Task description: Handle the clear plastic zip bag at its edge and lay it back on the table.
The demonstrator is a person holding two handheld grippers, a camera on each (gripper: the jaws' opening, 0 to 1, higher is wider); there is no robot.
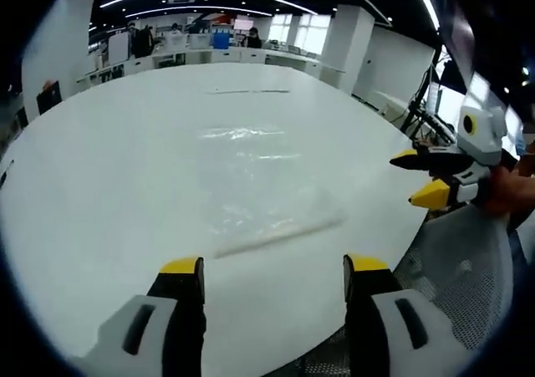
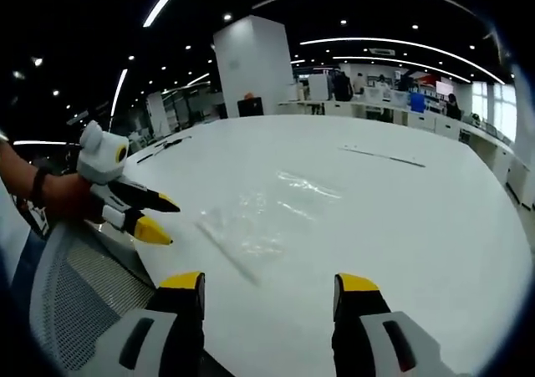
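Both grippers — left gripper (image 1: 274, 270) and right gripper (image 2: 267, 285) — hovered with jaws spread and empty over the near rim of the white table (image 1: 100, 193). Between them the clear zip bag (image 1: 259, 193) lay flat (zip strip nearest), probably positioned for an edge pinch.

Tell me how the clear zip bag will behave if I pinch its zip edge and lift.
The clear zip bag lies flat and wrinkled on the white table, so it is probably floppy and will drape. It looks thin and empty, likely very light. Its zip strip looks thicker, perhaps the firmest grip, though glossy film may slip.
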